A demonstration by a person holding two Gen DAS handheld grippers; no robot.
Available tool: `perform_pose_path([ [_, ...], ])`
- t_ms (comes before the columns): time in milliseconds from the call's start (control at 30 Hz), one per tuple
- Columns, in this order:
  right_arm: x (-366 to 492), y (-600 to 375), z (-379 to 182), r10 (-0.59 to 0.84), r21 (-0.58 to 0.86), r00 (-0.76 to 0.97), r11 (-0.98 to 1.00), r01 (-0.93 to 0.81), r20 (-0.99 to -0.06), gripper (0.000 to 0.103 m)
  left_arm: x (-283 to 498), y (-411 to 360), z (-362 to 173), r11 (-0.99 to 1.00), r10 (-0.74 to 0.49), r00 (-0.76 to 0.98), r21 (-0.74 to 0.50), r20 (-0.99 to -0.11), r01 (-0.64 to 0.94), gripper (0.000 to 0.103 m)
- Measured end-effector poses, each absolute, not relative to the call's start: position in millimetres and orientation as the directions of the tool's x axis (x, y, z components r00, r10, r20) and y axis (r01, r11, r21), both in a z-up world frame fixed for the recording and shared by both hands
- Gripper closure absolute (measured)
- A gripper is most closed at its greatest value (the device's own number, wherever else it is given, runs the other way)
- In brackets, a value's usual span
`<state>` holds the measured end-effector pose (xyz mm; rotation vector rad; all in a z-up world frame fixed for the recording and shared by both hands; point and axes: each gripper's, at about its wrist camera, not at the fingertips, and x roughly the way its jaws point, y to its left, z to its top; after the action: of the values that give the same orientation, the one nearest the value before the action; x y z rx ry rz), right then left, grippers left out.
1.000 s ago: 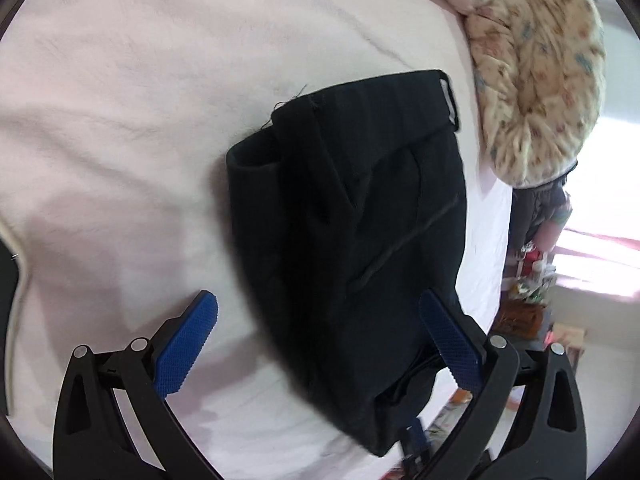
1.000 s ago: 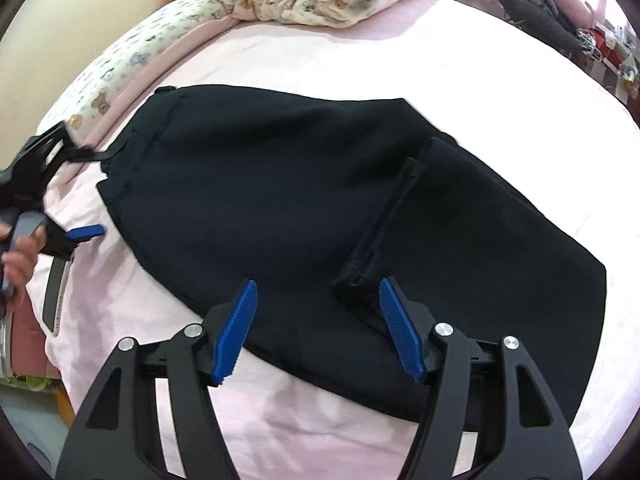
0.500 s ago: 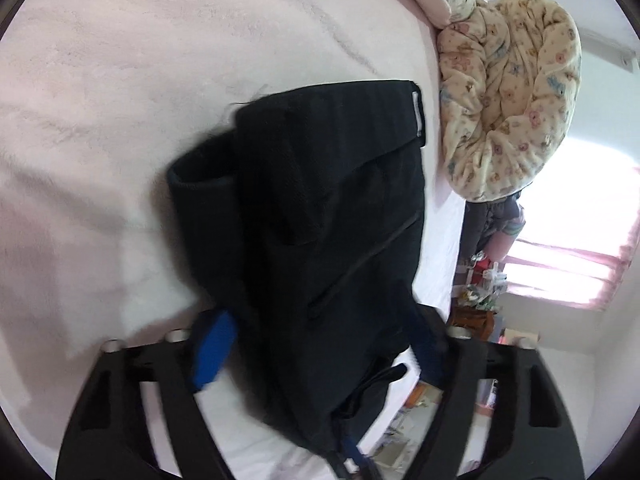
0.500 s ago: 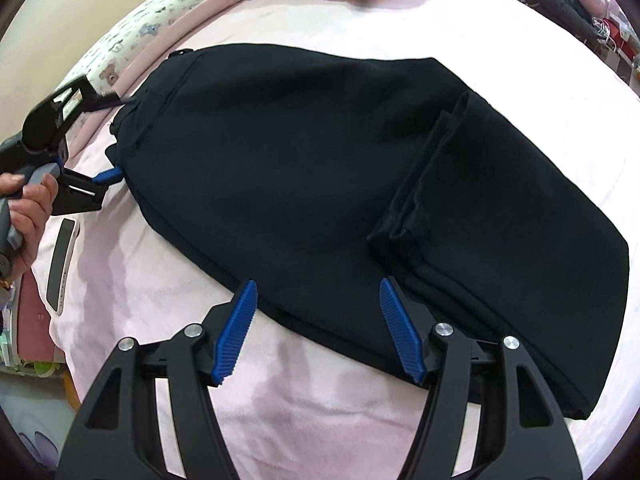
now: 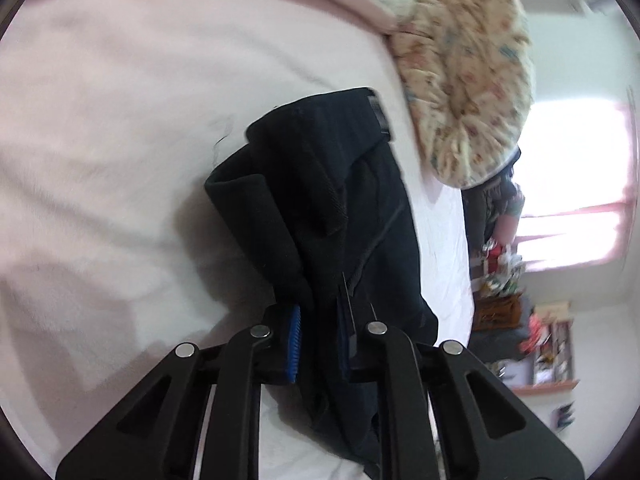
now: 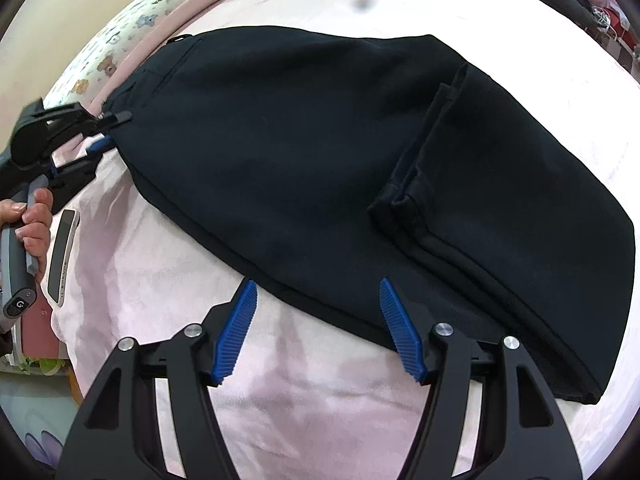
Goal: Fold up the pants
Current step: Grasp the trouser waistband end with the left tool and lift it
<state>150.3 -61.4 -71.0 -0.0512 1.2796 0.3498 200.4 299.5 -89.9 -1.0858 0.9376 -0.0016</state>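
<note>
I see a pale pink bedspread (image 6: 304,408) filling most of both wrist views. At its far edge lies a bunched cream quilt with a small flowered print (image 5: 472,92), and beside it, in the right wrist view, a long pillow printed with little bears and flowers (image 6: 120,48) runs along the bed's edge. A white phone-like slab (image 6: 62,258) lies near the bed's left edge. Beyond the bed a bright window with a pink curtain (image 5: 576,200) shows, and below it a cluttered shelf (image 5: 548,344), too blurred for me to tell what it holds.
</note>
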Motion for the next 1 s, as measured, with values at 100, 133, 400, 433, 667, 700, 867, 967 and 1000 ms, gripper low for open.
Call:
perform_pose_path([
  [100,149,-65,-71,0.231,0.164,0.240,0.949,-0.268,-0.943,0.039,205,292,-70,0.572,-0.422,0.643,-0.738,-0.639,-0.358,0.090],
  [133,148,-66,-71,0.231,0.166,0.240,0.950,-0.263,-0.943,0.039,206,287,-61,0.601,-0.421,0.649,-0.731,-0.634,-0.325,0.090],
  [400,143,-86,-74,0.235,0.189,0.239,0.961,-0.202,-0.942,0.039,221,244,-1,0.705,-0.480,0.675,-0.704,-0.560,-0.082,0.090],
  [433,142,-88,-74,0.236,0.192,0.239,0.962,-0.194,-0.942,0.039,221,239,4,0.704,-0.494,0.676,-0.708,-0.547,-0.058,0.090],
  [667,131,-110,-75,0.237,0.207,0.241,0.968,-0.141,-0.941,0.039,229,186,41,0.701,-0.585,0.658,-0.704,-0.473,0.117,0.090],
  [700,130,-113,-74,0.236,0.209,0.241,0.969,-0.131,-0.941,0.039,230,177,46,0.700,-0.598,0.652,-0.700,-0.466,0.142,0.090],
  [867,118,-135,-77,0.233,0.223,0.239,0.972,-0.066,-0.943,0.039,232,132,63,0.691,-0.661,0.606,-0.675,-0.443,0.260,0.090],
  [967,110,-151,-79,0.233,0.234,0.233,0.972,-0.023,-0.944,0.039,232,97,71,0.676,-0.705,0.559,-0.653,-0.437,0.342,0.091],
  [1000,108,-156,-79,0.234,0.238,0.232,0.971,-0.010,-0.944,0.039,233,82,73,0.662,-0.726,0.533,-0.650,-0.434,0.373,0.091],
])
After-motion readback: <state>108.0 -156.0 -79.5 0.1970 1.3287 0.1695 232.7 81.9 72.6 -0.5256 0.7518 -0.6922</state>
